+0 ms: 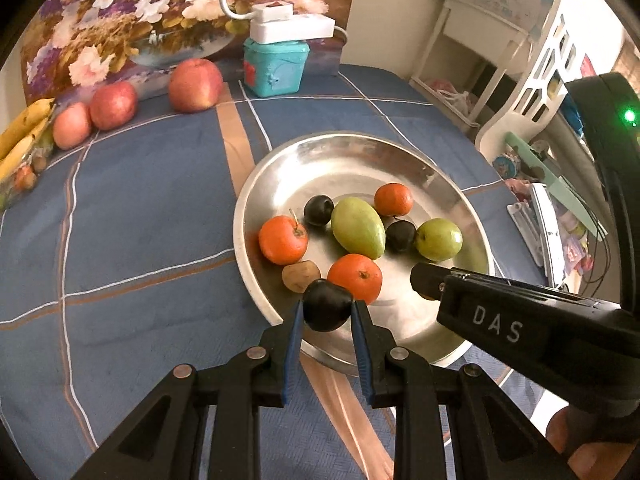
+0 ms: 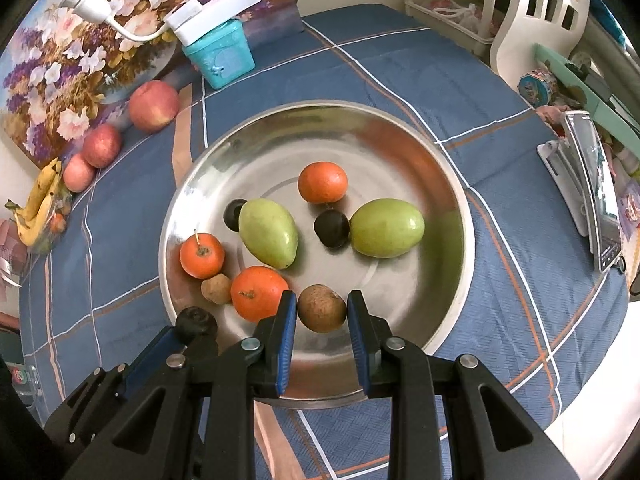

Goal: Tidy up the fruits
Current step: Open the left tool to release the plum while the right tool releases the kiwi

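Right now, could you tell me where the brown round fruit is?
In the right wrist view, the brown round fruit sits between the right gripper fingers at the metal plate's near edge, just right of an orange.

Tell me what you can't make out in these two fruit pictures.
- Dark plum in the left gripper, right wrist view: mostly behind that gripper's arm.
- Brown fruit in the right gripper, left wrist view: hidden behind that gripper's body.
- Bananas, left wrist view: cut off by the edge.
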`<state>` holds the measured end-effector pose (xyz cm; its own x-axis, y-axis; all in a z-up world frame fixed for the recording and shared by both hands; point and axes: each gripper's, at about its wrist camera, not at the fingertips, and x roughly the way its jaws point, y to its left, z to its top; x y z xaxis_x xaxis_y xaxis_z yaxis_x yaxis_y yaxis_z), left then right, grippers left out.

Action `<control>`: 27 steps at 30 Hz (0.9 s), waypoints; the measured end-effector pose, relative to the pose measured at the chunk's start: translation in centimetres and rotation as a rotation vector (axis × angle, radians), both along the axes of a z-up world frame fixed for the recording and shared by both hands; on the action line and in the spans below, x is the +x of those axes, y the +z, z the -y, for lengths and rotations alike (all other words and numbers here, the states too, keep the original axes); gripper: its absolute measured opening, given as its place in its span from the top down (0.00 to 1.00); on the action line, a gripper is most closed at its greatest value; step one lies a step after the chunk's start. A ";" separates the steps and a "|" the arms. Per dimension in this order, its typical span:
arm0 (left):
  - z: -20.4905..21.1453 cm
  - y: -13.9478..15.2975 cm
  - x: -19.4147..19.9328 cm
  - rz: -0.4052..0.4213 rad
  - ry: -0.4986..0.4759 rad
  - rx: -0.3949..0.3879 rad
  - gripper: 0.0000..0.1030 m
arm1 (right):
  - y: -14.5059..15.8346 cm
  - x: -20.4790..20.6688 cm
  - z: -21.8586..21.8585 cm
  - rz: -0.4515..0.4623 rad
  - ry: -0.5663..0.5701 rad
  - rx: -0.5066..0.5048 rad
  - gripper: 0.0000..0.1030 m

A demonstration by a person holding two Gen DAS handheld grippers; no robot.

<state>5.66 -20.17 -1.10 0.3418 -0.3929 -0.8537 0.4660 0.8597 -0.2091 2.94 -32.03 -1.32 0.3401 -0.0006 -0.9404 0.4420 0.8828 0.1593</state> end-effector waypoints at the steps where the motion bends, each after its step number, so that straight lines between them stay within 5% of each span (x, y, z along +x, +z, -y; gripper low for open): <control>1: 0.0 0.0 0.0 0.002 0.002 0.002 0.74 | 0.0 0.0 0.0 0.000 0.001 0.000 0.73; 27: -0.5 0.0 0.4 0.001 0.019 -0.006 0.68 | 0.3 0.7 -0.8 0.012 0.035 0.000 0.71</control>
<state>6.02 -19.66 -1.05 0.3496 -0.3917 -0.8511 0.4500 0.8670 -0.2142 3.61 -31.25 -1.04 0.3515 0.0117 -0.9361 0.4090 0.8975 0.1648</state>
